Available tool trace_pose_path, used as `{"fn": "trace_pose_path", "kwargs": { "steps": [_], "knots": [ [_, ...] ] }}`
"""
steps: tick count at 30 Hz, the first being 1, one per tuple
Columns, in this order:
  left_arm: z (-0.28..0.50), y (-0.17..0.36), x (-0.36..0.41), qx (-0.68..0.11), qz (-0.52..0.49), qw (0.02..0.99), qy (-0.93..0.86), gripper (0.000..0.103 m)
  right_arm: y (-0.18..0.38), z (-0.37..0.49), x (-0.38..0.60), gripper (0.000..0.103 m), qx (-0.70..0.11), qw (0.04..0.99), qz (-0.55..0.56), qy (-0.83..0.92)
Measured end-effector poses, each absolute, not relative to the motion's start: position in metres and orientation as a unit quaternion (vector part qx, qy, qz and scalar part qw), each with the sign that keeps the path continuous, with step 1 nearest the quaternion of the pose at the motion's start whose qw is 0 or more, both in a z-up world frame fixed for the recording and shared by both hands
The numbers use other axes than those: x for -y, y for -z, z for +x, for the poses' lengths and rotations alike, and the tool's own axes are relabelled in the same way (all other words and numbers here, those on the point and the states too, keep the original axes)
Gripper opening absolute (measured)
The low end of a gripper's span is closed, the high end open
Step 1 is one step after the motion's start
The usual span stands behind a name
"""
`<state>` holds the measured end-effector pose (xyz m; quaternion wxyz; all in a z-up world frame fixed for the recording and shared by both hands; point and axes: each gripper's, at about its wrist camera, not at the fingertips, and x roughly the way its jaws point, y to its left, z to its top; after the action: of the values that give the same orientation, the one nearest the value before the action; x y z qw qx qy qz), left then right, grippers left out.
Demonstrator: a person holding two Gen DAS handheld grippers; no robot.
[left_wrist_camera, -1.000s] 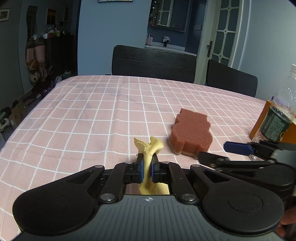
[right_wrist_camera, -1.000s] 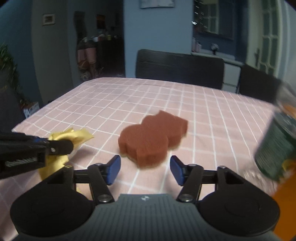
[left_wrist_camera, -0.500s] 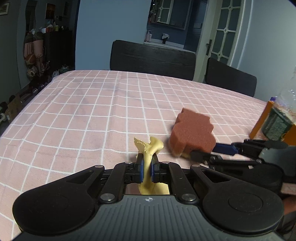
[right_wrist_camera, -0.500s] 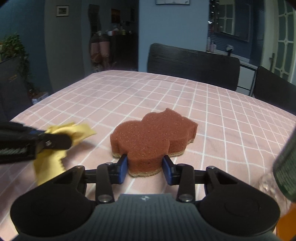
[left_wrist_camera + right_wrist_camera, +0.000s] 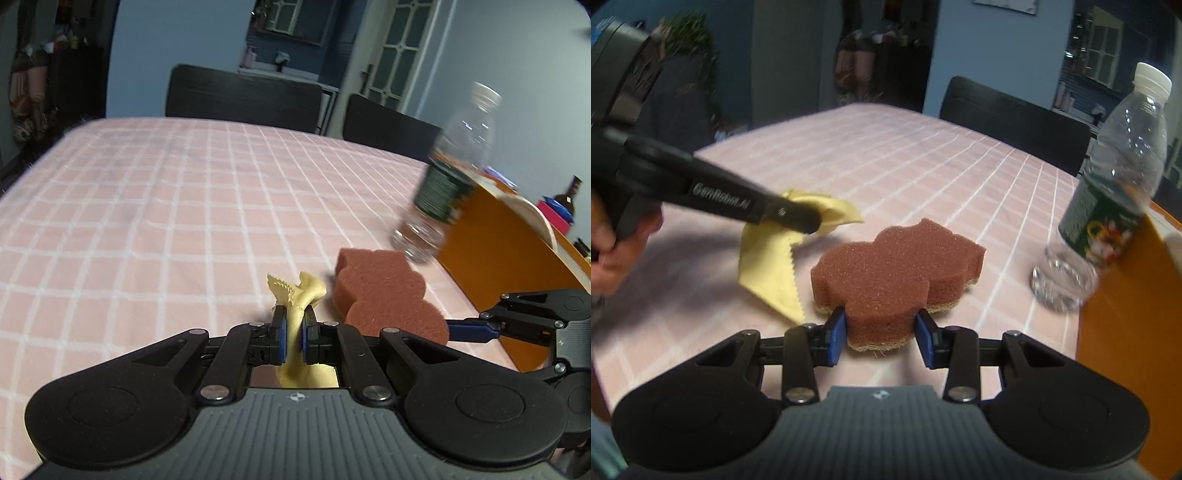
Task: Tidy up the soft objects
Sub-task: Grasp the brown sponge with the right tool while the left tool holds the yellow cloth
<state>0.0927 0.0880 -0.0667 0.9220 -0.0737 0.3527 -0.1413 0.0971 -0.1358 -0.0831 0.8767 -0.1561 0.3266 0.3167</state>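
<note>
Right wrist view: right gripper [image 5: 882, 336], angled down, is squeezing brown sponge [image 5: 897, 266] just above pink checked tablecloth [image 5: 923, 155], w/ left gripper [image 5: 293, 334] alongside pinching yellow cloth [image 5: 297, 291] nr plastic bottle [image 5: 1108, 206].

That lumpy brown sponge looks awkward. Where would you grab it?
At a narrow waist between lobes, coming in low from the near end. The brown sponge lies flat, and the right gripper already squeezes one end lobe across its sides there.
</note>
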Motion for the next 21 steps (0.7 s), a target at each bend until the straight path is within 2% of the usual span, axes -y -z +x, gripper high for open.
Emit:
{"fn": "trace_pose_path", "kwargs": {
  "steps": [5,9,13,17,21],
  "knots": [
    [0.083,0.076,-0.074,-0.365,-0.090,0.915,0.148,0.008,0.087,0.077,0.145,0.043,-0.326,0.872,-0.183,-0.316],
    [0.074,0.071,-0.076,-0.351,-0.076,0.926,0.117,0.008,0.079,0.070,0.147,0.073,-0.316,0.884,-0.166,-0.302],
    [0.071,0.066,-0.087,-0.341,-0.078,0.932,0.089,0.008,0.076,0.082,0.137,0.088,-0.348,0.903,-0.098,-0.234],
    [0.068,0.060,-0.089,-0.330,-0.076,0.937,0.082,0.008,0.085,0.095,0.123,0.091,-0.381,0.908,-0.010,-0.176],
    [0.068,0.059,-0.083,-0.323,-0.057,0.941,0.081,0.008,0.090,0.096,0.100,0.091,-0.364,0.920,-0.029,-0.141]
  ]
}}
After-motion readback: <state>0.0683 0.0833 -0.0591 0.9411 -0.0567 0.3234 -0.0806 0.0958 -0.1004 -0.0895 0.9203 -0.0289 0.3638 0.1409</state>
